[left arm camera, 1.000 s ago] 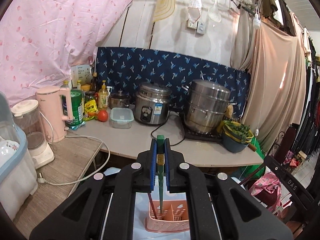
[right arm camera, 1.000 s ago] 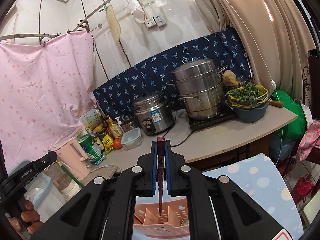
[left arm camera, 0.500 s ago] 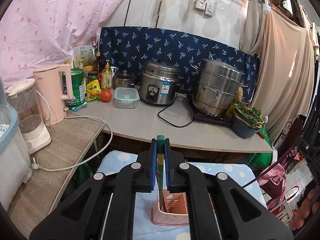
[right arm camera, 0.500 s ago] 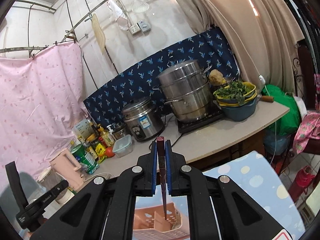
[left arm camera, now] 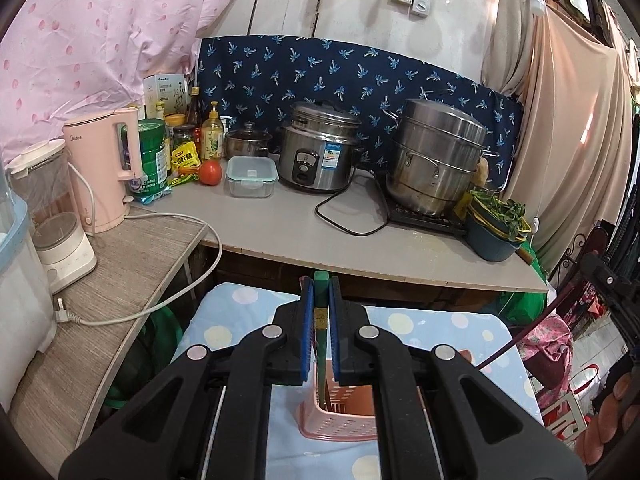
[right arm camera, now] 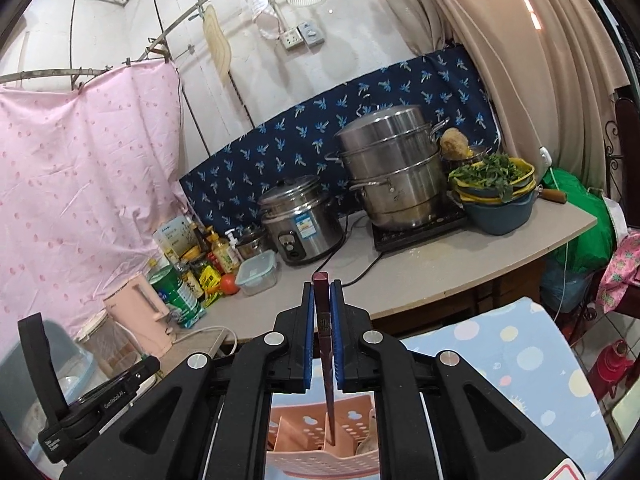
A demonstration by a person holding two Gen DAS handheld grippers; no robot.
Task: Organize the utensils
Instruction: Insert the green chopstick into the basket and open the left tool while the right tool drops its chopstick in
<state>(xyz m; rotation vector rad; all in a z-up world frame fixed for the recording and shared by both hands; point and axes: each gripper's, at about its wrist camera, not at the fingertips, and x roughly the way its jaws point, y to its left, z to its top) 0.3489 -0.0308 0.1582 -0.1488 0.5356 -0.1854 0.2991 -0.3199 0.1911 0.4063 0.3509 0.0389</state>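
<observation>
Kitchen | left fingers point(left arm camera: 320, 336) grip green chopstick point(left arm camera: 320, 320) | right fingers point(right arm camera: 322, 336) grip maroon chopstick point(right arm camera: 325, 344), tips seemingly in basket point(right arm camera: 320, 456)

Green chopstick point(left arm camera: 321, 320), maroon chopstick point(right arm camera: 325, 332), pink basket point(left arm camera: 340, 420).

Two claws point(left arm camera: 320, 320), two chopsticks point(left arm camera: 320, 312), one pink basket point(left arm camera: 340, 420), one kettle point(left arm camera: 102, 168)

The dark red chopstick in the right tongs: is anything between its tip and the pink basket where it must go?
Nothing visible blocks it. The right tongs are shut on the dark red chopstick, whose tip already reaches down among the dividers of the pink basket. A pale utensil stands in the compartment to the right, apart from it.
</observation>
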